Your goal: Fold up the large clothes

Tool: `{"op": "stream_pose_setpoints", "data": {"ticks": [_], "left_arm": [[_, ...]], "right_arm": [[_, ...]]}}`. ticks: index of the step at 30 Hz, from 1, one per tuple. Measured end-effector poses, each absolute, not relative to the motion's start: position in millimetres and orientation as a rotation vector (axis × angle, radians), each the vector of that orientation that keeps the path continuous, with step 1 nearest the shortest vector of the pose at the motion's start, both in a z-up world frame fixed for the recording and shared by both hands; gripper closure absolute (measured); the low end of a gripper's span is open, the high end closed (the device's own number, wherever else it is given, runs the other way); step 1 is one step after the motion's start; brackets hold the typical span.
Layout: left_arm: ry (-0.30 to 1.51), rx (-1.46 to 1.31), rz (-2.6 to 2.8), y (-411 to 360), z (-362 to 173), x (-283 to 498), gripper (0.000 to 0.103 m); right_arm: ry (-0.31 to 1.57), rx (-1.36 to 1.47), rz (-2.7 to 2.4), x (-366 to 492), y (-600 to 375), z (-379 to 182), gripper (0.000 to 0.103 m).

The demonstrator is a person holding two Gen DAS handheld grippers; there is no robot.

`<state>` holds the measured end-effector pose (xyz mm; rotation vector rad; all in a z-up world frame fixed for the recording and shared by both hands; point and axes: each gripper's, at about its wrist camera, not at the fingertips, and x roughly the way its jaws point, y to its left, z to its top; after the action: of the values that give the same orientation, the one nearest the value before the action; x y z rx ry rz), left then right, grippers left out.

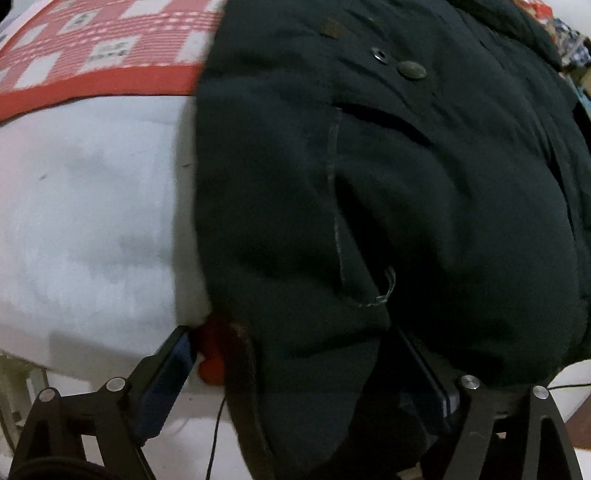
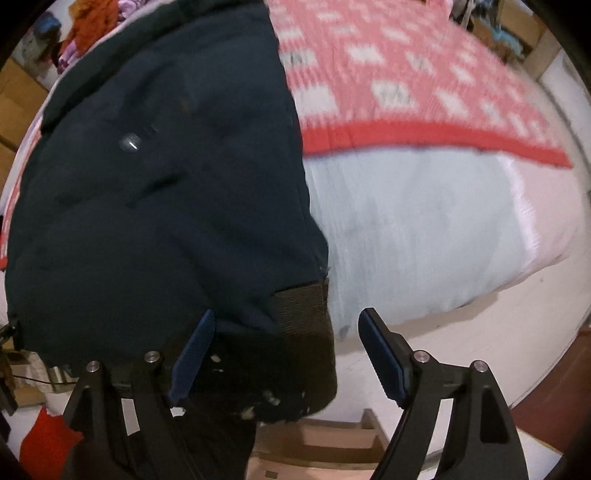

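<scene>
A dark navy padded jacket [image 1: 369,166] lies spread on the bed and fills most of the left wrist view. A metal snap button [image 1: 412,69] shows near its top. My left gripper [image 1: 301,373] stands open over the jacket's near hem. Its left finger [image 1: 173,373] is off the cloth by the white sheet, and its right finger [image 1: 428,373] is against the dark fabric. In the right wrist view the jacket [image 2: 166,184] covers the left half. My right gripper [image 2: 290,356] is open astride the ribbed corner [image 2: 303,314]; its right finger [image 2: 384,358] is clear of the cloth.
Under the jacket are a white sheet [image 1: 92,221] [image 2: 406,229] and a red-and-white checked blanket [image 1: 92,44] [image 2: 406,74]. A small red thing [image 1: 212,347] lies by the hem. Below the bed's edge are a cardboard box [image 2: 325,443] and a red cloth [image 2: 44,439]. Clothes are piled far off [image 2: 88,26].
</scene>
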<state>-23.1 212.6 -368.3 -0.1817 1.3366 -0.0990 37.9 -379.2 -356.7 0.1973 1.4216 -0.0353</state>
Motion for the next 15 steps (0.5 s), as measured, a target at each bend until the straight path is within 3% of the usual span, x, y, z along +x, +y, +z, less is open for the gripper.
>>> {"op": "stream_pose_setpoints", "data": {"ticks": [3, 4, 5, 6, 7, 8, 9, 15], "left_arm": [[1.348, -0.147, -0.115, 202, -372, -18, 0.015], [1.347, -0.154, -0.122, 202, -371, -16, 0.024], [1.335, -0.157, -0.132, 203, -366, -18, 0.032], [1.330, -0.158, -0.153, 202, -361, -20, 0.056], [1.317, -0.166, -0.179, 202, -354, -22, 0.078], [1.312, -0.164, -0.187, 200, -348, -23, 0.082], [1.308, -0.151, -0.196, 198, -342, -23, 0.089], [1.278, -0.180, -0.207, 200, -311, -26, 0.093]], "right_arm": [[1.452, 0.291, -0.023, 43, -379, -378, 0.021], [1.451, 0.318, -0.020, 44, -377, -380, 0.023], [1.448, 0.331, -0.010, 44, -374, -380, 0.037], [1.440, 0.323, 0.017, 45, -369, -378, 0.054], [1.434, 0.309, 0.031, 45, -366, -375, 0.064], [1.423, 0.292, 0.043, 44, -364, -369, 0.077], [1.415, 0.287, 0.050, 43, -363, -363, 0.080], [1.347, 0.211, 0.055, 40, -357, -313, 0.085]]}}
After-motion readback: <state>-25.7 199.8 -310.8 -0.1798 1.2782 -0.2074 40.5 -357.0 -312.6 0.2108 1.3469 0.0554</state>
